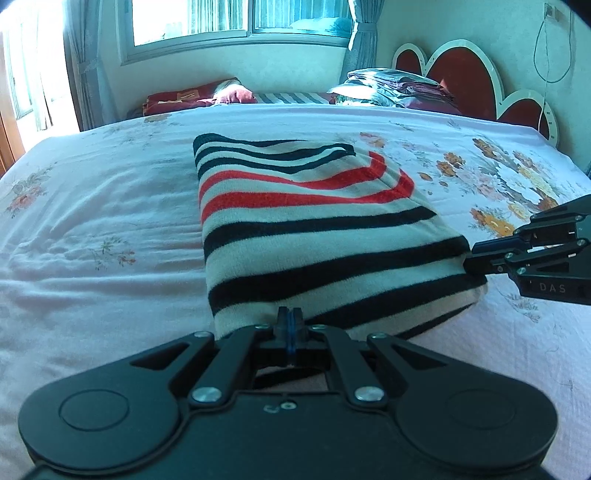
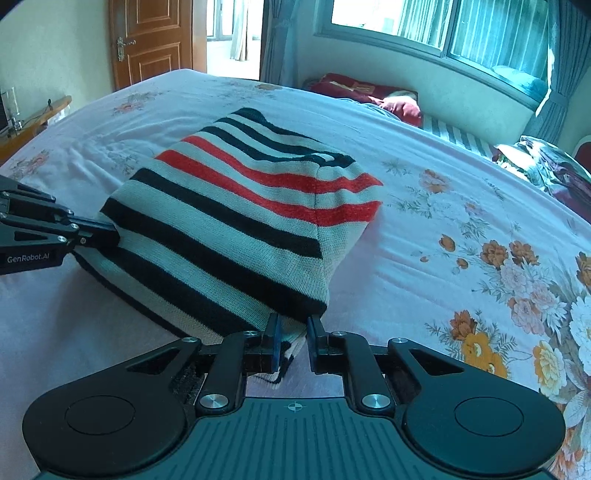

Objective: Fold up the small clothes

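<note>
A knitted sweater point(image 1: 314, 229) with white, black and red stripes lies folded on the bed, its near edge raised a little. My left gripper point(image 1: 291, 319) is shut on the near left corner of that edge, pads pressed together over the knit. In the right wrist view the same sweater point(image 2: 236, 229) spreads ahead, and my right gripper point(image 2: 293, 330) pinches its near right corner, a bunched fold of fabric filling the narrow gap between the pads. Each gripper shows in the other's view: the right gripper point(image 1: 476, 258) at the sweater's right edge, the left gripper point(image 2: 107, 234) at its left edge.
The bed carries a pale pink floral sheet point(image 1: 110, 229) with orange flowers to the right point(image 2: 498, 295). Folded bedding point(image 1: 399, 90) and a red cushion point(image 1: 192, 98) lie by the red headboard point(image 1: 461, 70). A wooden door point(image 2: 151, 40) and a window point(image 2: 461, 26) stand behind.
</note>
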Motion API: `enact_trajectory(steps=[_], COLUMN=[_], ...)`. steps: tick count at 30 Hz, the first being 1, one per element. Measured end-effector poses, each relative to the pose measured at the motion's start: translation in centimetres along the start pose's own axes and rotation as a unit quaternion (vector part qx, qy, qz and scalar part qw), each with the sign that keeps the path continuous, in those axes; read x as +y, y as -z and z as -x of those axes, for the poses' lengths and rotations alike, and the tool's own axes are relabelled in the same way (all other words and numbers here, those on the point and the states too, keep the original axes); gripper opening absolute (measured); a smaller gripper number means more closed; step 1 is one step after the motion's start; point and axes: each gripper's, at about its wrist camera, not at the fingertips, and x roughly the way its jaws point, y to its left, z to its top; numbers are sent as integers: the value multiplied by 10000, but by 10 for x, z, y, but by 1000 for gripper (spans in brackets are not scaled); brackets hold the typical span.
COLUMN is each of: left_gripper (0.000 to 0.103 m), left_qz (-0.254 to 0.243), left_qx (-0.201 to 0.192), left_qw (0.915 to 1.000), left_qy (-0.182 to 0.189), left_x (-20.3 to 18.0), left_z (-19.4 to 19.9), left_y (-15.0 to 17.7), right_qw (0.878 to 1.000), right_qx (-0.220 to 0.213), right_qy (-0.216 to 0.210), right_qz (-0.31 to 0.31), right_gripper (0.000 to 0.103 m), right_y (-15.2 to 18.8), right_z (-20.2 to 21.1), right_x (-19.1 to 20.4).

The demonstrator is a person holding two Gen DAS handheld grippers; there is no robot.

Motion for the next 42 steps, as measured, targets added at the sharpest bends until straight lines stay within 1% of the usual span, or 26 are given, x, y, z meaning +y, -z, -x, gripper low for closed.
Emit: enact_trajectory(steps=[2, 4, 8, 10, 12, 14, 16, 19, 20, 21, 22, 23, 24, 26, 28, 31, 35, 37, 42], left_gripper=[1, 1, 1, 1, 1, 3, 21, 52, 81, 102, 102, 103, 103, 103, 103, 103, 103, 103, 103], left_qz=[-52, 38, 117, 94, 129, 198, 331, 615, 673, 687, 683, 666, 657, 697, 690, 649, 587, 534, 513], left_qx=[99, 191, 221, 219, 239, 219, 29, -161, -271, -437, -601, -633, -612, -654, -770, -834, -906, -970, -1123], left_qw=[9999, 9998, 9996, 9994, 9991, 9989, 9982, 9964, 9953, 9934, 9909, 9900, 9904, 9908, 9906, 9904, 9904, 9897, 9895], left_qy=[-45, -44, -163, -257, -338, -364, -501, -556, -647, -812, -992, -1072, -1050, -957, -900, -894, -863, -905, -754], left_x=[-2, -2, -5, -9, -12, -17, -23, -30, -35, -41, -46, -51, -56, -65, -77, -94, -117, -128, -147], left_z=[1, -1, -4, -4, 1, 12, 30, 51, 58, 66, 73, 78, 82, 93, 109, 130, 161, 179, 222], left_y=[10, 17, 18, 18, 19, 22, 31, 45, 49, 53, 56, 58, 59, 63, 68, 75, 86, 92, 104], right_qw=[9998, 9994, 9969, 9961, 9956, 9960, 9960, 9945, 9933, 9918, 9903, 9884, 9880, 9872, 9851, 9824, 9797, 9793, 9780], right_qx=[-9, 220, 261, 289, 314, 198, 59, -62, -47, -53, -132, -377, -460, -440, -552, -667, -824, -905, -1141], right_qy=[-179, -195, -317, -336, -318, -260, -224, -157, -149, -110, -44, 96, 167, 186, 201, 291, 275, 281, 581], right_qz=[-90, -187, -675, -768, -823, -829, -861, -1029, -1148, -1275, -1384, -1471, -1465, -1523, -1617, -1721, -1807, -1790, -1650], right_gripper=[13, 13, 13, 13, 13, 13, 13, 13, 16, 45, 102, 100, 103, 103, 103, 103, 103, 103, 103], right_y=[6, 12, 17, 16, 15, 18, 26, 42, 47, 52, 57, 64, 69, 78, 90, 107, 126, 134, 149], right_z=[5, -5, -13, -13, -6, 11, 29, 54, 60, 67, 73, 83, 90, 99, 114, 140, 180, 203, 256], right_x=[0, -1, -11, -13, -13, -11, -10, -12, -13, -15, -16, -16, -14, -13, -12, -10, 1, 9, 34])
